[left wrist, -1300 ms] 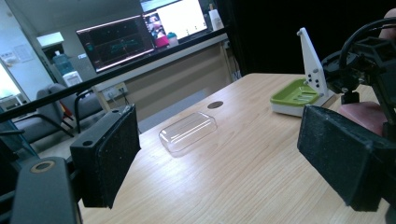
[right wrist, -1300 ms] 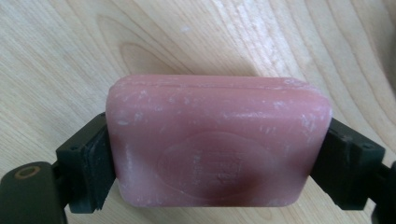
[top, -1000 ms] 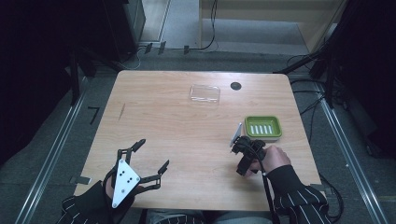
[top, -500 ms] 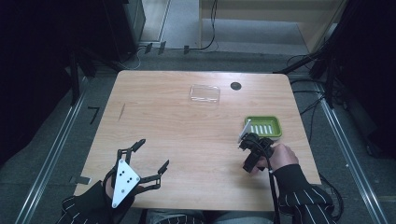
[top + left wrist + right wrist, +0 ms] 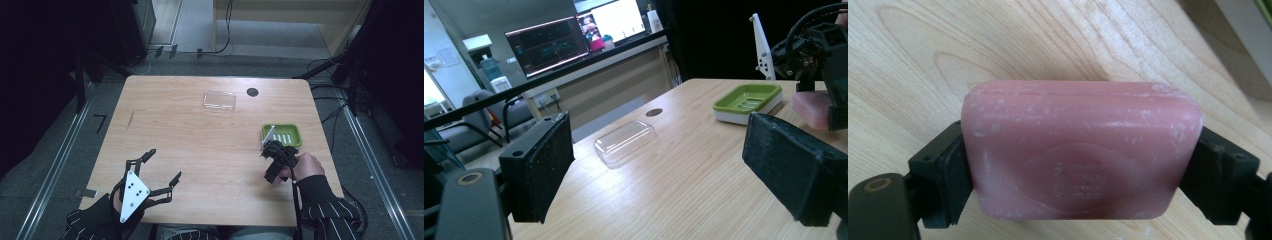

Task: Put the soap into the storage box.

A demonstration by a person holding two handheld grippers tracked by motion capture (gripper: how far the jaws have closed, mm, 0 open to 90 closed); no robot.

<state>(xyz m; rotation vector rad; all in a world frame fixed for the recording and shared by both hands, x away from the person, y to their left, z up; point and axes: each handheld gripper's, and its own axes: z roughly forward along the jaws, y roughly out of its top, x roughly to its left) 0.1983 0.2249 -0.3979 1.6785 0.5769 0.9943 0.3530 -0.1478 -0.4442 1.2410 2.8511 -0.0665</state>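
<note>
A pink bar of soap [image 5: 1080, 150] is clamped between the black pads of my right gripper [image 5: 1080, 160], just above the wooden table [image 5: 200, 145]. From the left gripper view the soap [image 5: 816, 107] shows under that gripper's body. In the high view my right gripper [image 5: 272, 162] hangs just in front of a green soap dish [image 5: 282, 135] on a white base, near the table's right edge. My left gripper [image 5: 163, 165] rests at the front left, jaws spread wide with nothing between them [image 5: 664, 165].
A clear plastic lid [image 5: 219, 100] lies at the back middle of the table, with a black round hole [image 5: 252, 92] just right of it. The green soap dish [image 5: 748, 97] holds nothing that I can see. Bare wood spans the table's middle.
My right gripper has carried the soap a little to the right and closer to the green dish. The left gripper has stayed put.
</note>
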